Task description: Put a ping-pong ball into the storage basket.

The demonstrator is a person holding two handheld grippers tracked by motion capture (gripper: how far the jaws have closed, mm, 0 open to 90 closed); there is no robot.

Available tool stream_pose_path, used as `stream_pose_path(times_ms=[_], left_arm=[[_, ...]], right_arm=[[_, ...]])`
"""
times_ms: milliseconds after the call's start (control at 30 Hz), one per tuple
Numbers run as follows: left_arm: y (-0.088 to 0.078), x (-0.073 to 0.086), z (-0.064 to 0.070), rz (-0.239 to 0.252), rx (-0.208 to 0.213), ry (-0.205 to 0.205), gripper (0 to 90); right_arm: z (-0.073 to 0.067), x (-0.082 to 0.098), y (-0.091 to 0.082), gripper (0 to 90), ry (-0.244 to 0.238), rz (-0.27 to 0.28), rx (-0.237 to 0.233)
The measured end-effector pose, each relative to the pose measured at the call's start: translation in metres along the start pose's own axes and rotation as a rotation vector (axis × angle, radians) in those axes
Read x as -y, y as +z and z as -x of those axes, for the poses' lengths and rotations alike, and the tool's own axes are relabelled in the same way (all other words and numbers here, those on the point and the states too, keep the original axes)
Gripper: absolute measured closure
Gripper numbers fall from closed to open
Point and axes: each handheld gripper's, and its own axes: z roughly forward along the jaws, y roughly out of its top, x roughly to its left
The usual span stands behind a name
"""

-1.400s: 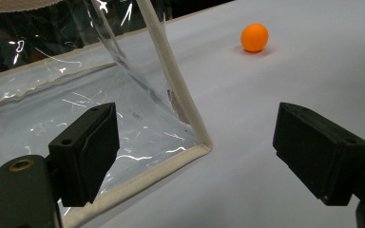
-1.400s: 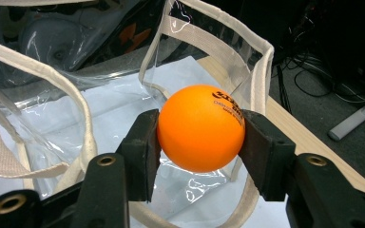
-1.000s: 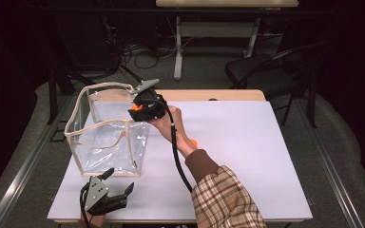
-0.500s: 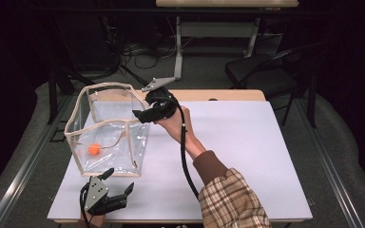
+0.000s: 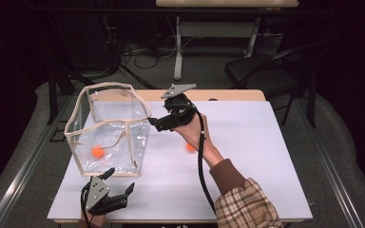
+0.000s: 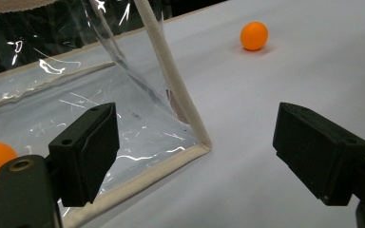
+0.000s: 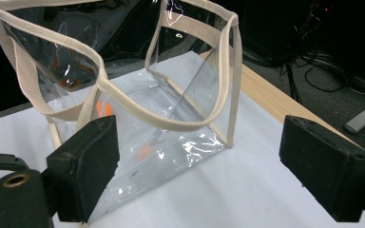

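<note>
Two pairs of fingers stand wide apart, holding nothing: the right gripper (image 5: 158, 123) hovers beside the clear bag's (image 5: 109, 128) rim, the left gripper (image 5: 119, 183) rests near the desk (image 5: 266, 156) edge. One orange ball (image 5: 97, 152) lies inside the bag, another ball (image 5: 190, 147) on the desk.

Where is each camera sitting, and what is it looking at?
High view: above the person's side, looking down on the white table; forearms, both claws show.
Left gripper view: rides the left claw, facing the clear plastic bag with beige trim.
Right gripper view: rides the right claw, facing that bag.
Shared: bag and table.
</note>
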Motion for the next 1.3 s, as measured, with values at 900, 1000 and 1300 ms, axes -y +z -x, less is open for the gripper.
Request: stream_pose_path(times_ms=[900, 1000, 1300], left_arm=[[0.0, 0.0, 0.001, -0.001, 0.002, 0.004, 15.8], [0.001, 0.0, 0.001, 0.0, 0.004, 0.007, 15.8], [-0.001, 0.0, 0.001, -0.002, 0.003, 0.005, 15.8]], right_arm=[[0.0, 0.09, -0.029, 5.4, 0.036, -0.069, -0.012], [0.003, 0.1, -0.032, 4.6, 0.048, -0.074, -0.01], [0.007, 0.128, -0.042, 2.3, 0.084, -0.08, 0.002]])
